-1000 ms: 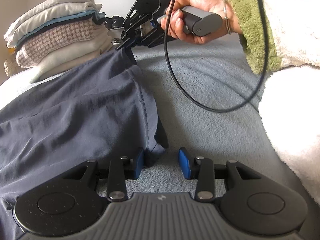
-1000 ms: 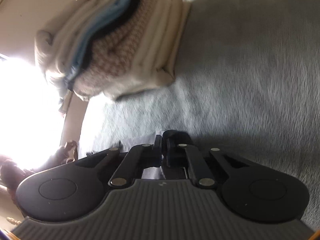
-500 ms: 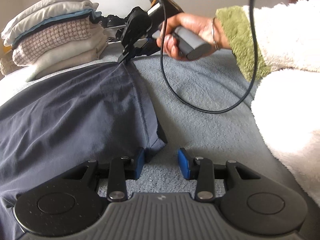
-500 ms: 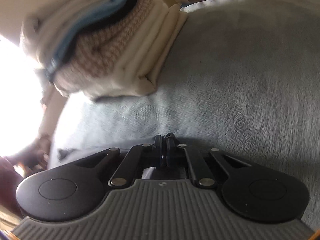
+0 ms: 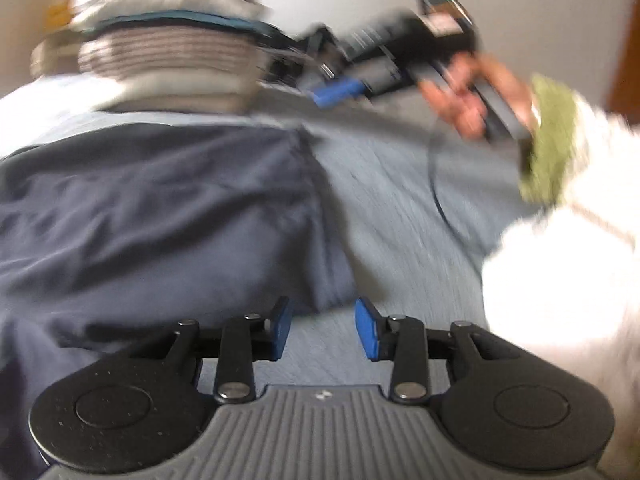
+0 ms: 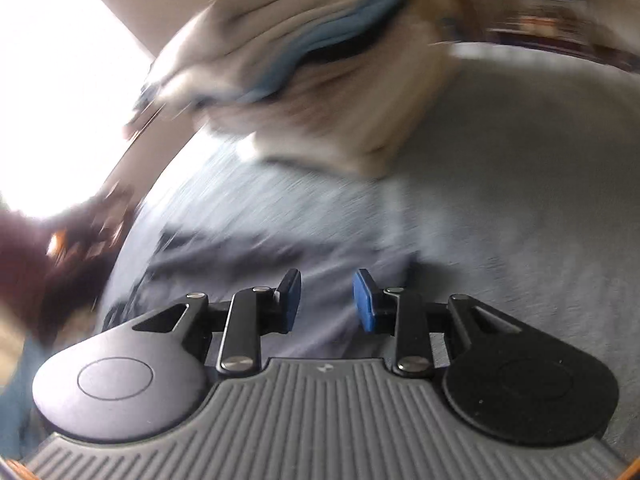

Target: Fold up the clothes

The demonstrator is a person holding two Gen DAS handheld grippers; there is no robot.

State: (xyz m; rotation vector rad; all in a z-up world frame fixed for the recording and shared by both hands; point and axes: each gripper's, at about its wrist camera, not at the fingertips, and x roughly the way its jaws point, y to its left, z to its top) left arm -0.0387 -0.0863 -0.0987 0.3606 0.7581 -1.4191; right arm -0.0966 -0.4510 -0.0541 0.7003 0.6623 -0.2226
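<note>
A dark navy garment (image 5: 160, 216) lies spread on the grey blanket (image 5: 400, 216), filling the left of the left wrist view. My left gripper (image 5: 323, 329) is open just short of the garment's near corner, blue pads apart with nothing between them. In the same view my right gripper (image 5: 340, 90) hovers above the garment's far corner, held by a hand (image 5: 464, 96). The right wrist view is blurred: my right gripper (image 6: 327, 300) is open over the garment's (image 6: 312, 276) edge, holding nothing.
A stack of folded clothes (image 5: 168, 52) stands at the far left of the blanket, and shows again as the blurred stack (image 6: 320, 80) in the right wrist view. A fluffy white sleeve with a green cuff (image 5: 552, 148) fills the right side. A cable (image 5: 436, 192) trails from the right gripper.
My right gripper has opened and let go of the garment's far corner, which now lies flat. Both views have swung and blurred. The left gripper stays open.
</note>
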